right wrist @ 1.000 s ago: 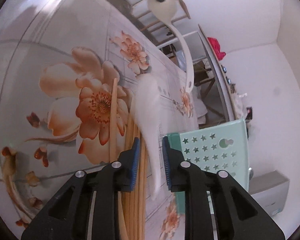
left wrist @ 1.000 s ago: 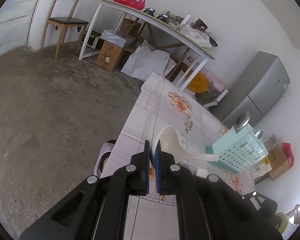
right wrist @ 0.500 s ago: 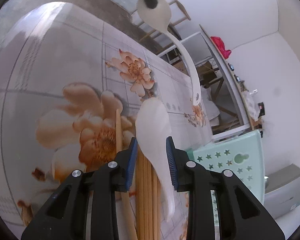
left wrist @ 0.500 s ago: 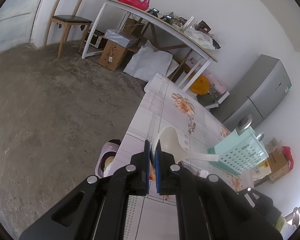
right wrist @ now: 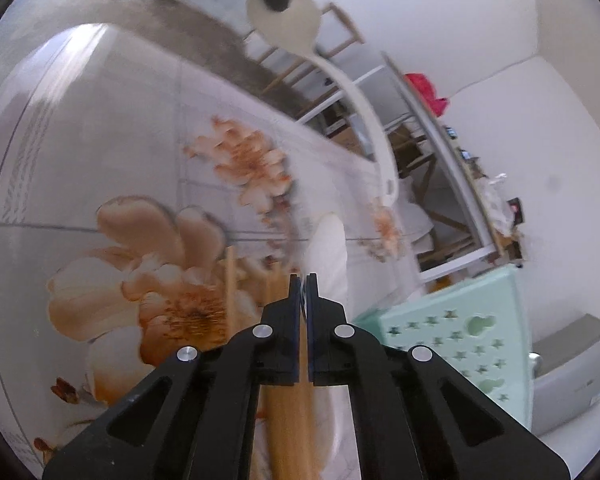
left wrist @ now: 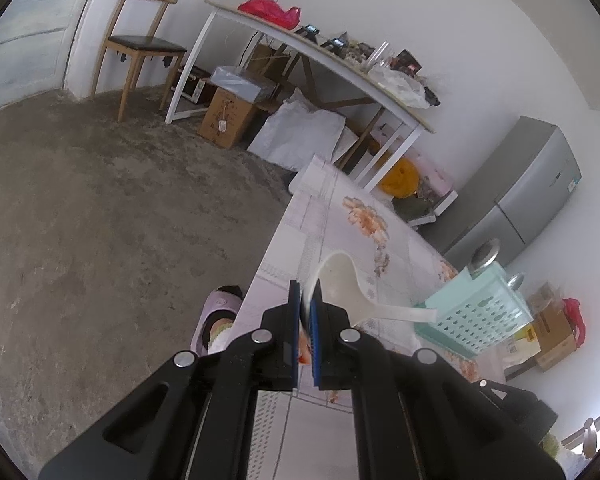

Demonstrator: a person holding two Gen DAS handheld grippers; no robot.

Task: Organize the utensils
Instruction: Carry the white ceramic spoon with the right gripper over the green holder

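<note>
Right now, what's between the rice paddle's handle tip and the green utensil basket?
Nothing. In the left wrist view, the rice paddle, held by the left claw, has its handle tip right at the green utensil basket.

glossy plastic ladle [left wrist: 342, 286], wooden chopsticks [right wrist: 231, 280] – matt

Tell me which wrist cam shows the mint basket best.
Left wrist view: the mint basket shows nearly whole, in focus, with utensil handles poking above it and the white ladle's handle reaching toward it. Right wrist view catches only one star-cut side, blurred and partly behind the gripper.
</note>
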